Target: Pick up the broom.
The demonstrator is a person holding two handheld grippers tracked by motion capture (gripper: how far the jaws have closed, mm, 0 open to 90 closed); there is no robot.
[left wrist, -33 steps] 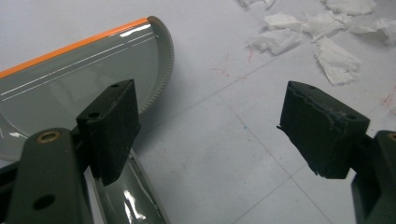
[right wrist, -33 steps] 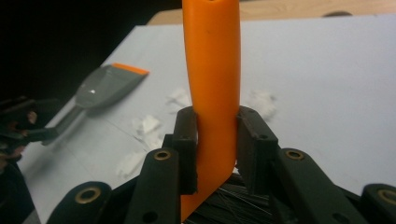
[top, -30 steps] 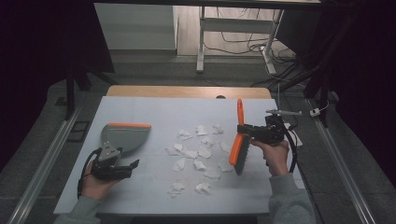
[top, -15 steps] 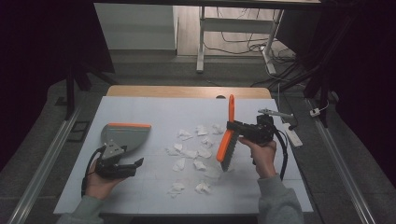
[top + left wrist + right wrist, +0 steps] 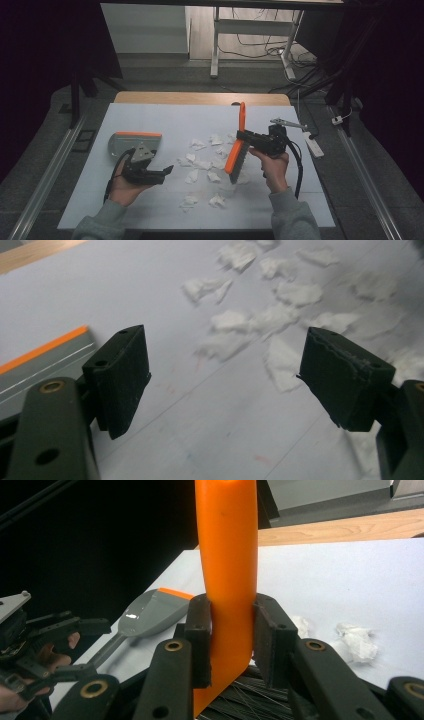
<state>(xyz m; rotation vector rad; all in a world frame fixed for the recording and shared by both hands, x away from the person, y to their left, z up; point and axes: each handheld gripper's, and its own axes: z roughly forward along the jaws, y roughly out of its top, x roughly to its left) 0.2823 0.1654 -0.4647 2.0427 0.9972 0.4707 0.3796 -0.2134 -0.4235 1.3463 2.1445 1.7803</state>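
I see the white table (image 5: pixel 150 117) spread under both my hands, with a strip of bare wood along its far edge. On its left part lies the grey dustpan (image 5: pixel 131 142) with an orange lip, flat on the surface, its handle running back toward my left hand; in the right gripper view the same pan shows off to the left, beyond my own jaws. Next in size is the orange brush (image 5: pixel 238 145), which I hold tilted over the middle of the table, handle pointing up and away, dark bristles down among the paper. My right gripper (image 5: pixel 248 136) is clamped on that brush: in the right gripper view both black jaws press against the sides of the orange handle, with the bristles just below them. My right hand (image 5: pixel 274 167) wraps the gripper's body, and its cable loops down at the right. My left gripper (image 5: pixel 167 170) sits low near the front left of the table, just in front of the dustpan, and its jaws stand wide apart with nothing between them; the left gripper view looks through that gap at the table top, the pan's orange edge at the left. My left hand (image 5: pixel 122 182) cradles it from below. Smallest are the torn white paper scraps (image 5: pixel 202 164), scattered loosely across the centre between the pan and the brush, a few nearer the front edge.
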